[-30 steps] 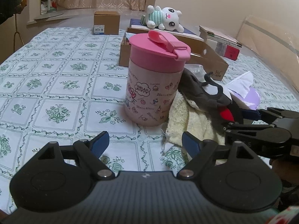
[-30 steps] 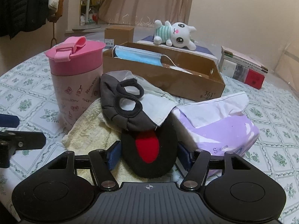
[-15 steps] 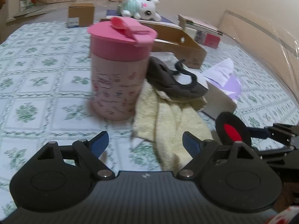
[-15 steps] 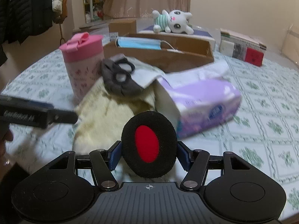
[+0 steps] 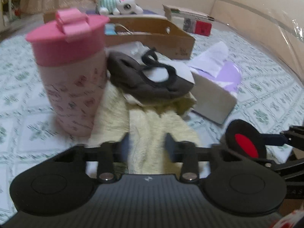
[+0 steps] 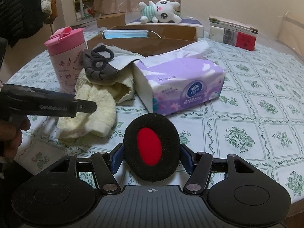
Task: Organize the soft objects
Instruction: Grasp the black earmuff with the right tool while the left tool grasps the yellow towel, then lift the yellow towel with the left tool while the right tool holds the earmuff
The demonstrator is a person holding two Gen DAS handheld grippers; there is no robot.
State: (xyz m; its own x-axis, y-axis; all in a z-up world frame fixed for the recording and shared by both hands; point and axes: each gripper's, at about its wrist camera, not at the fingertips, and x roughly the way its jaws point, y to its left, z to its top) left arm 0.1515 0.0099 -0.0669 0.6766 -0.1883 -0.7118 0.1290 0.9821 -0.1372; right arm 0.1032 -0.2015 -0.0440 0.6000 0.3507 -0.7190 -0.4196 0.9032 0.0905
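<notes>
Right wrist view: right gripper (image 6: 151, 157) pinches a black earmuff pad with red centre (image 6: 151, 150), held above the floral tablecloth (image 6: 247, 114). Left gripper (image 5: 147, 146) is closing its jaws around the near end of the cream towel (image 5: 152, 133), beside the pink tumbler (image 5: 70, 72). A grey mask (image 6: 97, 66) lies on the towel, against the purple tissue pack (image 6: 182, 83).

Between the right tool's (image 6: 151, 159) blue pads sits a black ear pad (image 6: 151, 148) with a red oval centre. Ahead of it and to its left lies a cream towel (image 6: 91, 112); straight ahead, a lilac tissue pack (image 6: 182, 83) with white sheets. The cup (image 6: 66, 57) is pale pink with a darker pink lid. The worktop (image 6: 256, 98) cloth is white with a green floral grid. Beyond, a brown cardboard box (image 6: 144, 43).
</notes>
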